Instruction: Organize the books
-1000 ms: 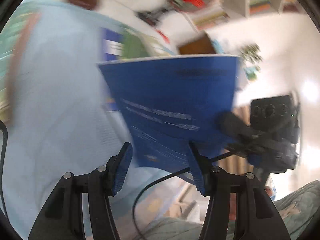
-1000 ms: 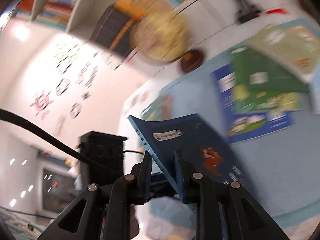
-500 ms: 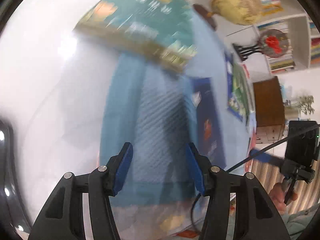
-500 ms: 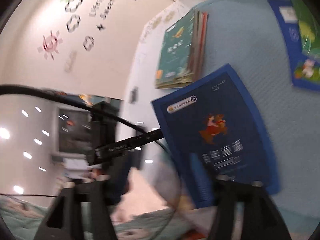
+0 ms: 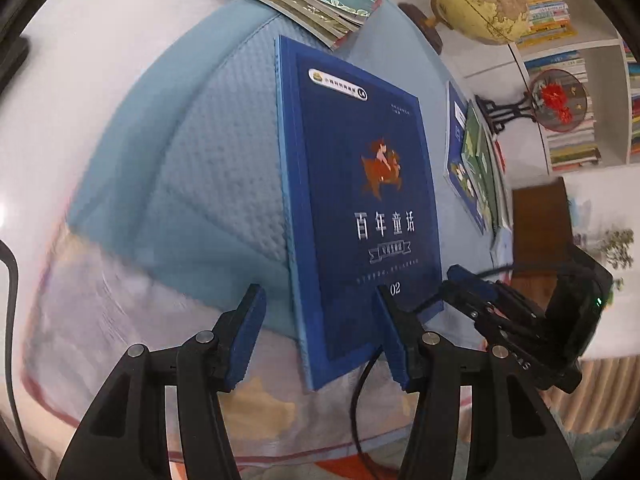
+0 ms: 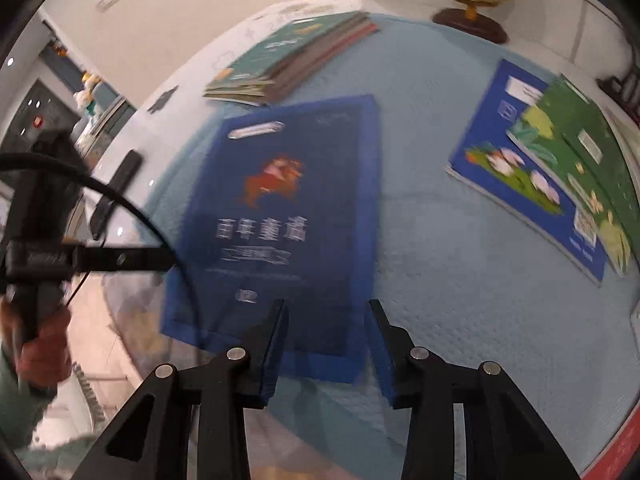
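Observation:
A dark blue book [image 5: 360, 200] with a red rider picture lies flat on the light blue mat [image 5: 180, 168]; it also shows in the right wrist view [image 6: 288, 208]. My left gripper [image 5: 320, 332] is open at the book's near edge, empty. My right gripper [image 6: 326, 344] is open just behind the book's near edge, empty; it also shows in the left wrist view [image 5: 472, 296], at the book's near right corner. A stack of green-covered books [image 6: 288, 56] lies at the mat's far left corner. Loose blue and green books [image 6: 560, 168] lie on the right.
A globe [image 5: 480, 0] stands at the back of the table, next to a red ornament on a black stand [image 5: 556, 100]. Bookshelves [image 5: 580, 60] fill the wall behind. A black remote [image 6: 116, 192] lies left of the mat.
My right gripper carried the dark blue book down, laid it flat on the mat and opened. My left gripper swung down over the mat beside the book.

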`<state>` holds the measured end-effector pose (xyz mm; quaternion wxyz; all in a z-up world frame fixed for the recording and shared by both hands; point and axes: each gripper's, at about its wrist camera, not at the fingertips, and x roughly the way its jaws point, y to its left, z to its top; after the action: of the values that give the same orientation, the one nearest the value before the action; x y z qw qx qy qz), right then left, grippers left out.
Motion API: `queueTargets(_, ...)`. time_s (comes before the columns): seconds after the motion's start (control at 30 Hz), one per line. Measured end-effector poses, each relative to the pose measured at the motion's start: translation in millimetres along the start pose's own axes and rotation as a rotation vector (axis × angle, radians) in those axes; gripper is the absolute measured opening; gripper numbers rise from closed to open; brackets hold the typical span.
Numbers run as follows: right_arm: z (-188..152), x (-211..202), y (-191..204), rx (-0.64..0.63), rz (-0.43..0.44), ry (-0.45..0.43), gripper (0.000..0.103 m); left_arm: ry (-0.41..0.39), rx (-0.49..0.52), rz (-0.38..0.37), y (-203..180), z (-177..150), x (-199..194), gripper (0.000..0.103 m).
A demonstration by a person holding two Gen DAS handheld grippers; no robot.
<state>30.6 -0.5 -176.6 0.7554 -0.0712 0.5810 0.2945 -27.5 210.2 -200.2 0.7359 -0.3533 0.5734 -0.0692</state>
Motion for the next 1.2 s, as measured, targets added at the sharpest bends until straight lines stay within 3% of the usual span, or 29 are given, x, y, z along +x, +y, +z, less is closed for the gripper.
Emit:
queueTargets(0.2,-4,12,-22,0.057,0.060,0.001,0.039,-0.056,0.028,0.074,-16,-19,5,0.051)
queueTargets(0.33,-5,12,-16,0.047,0.104,-0.005,0.040,-0.103,0.003,0.043,-17,-23,7,0.051)
queueTargets(0.4,-10,7,-19,0.053,0.115,-0.003,0.040,-0.128,-0.036,-0.047,-14,-26,2,0.051)
queueTargets(0.5,-17,-2,-32,0.076,0.144,0.004,0.040,-0.177,-0.075,-0.260,-17,-31,-10,0.051)
queueTargets(0.57,-24,-7,-44,0.110,0.175,0.014,0.040,-0.187,-0.046,-0.309,-27,-32,-12,0.051)
queueTargets(0.6,-29,-6,-49,0.138,0.184,0.022,0.040,-0.184,-0.028,-0.304,-32,-32,-9,0.051)
queueTargets(0.67,-36,-6,-60,0.190,0.228,0.011,0.040,-0.169,-0.027,-0.222,-34,-29,2,0.050)
queueTargets(0.73,-36,-7,-63,0.208,0.236,0.009,0.040,-0.154,-0.040,-0.138,-32,-26,16,0.022)
queueTargets(0.8,-36,-8,-58,0.185,0.214,0.004,0.040,-0.153,-0.037,-0.071,-34,-25,23,0.011)
queueTargets(0.87,-37,-9,-52,0.150,0.188,-0.005,0.040,-0.165,-0.030,-0.039,-39,-29,26,0.011)
queueTargets(1.1,-31,-10,-58,0.211,0.233,0.011,0.043,-0.139,-0.027,-0.075,-51,-23,30,0.011)
queueTargets(1.2,-33,-17,-63,0.235,0.281,0.019,0.043,-0.155,-0.074,-0.207,-50,-19,18,0.011)
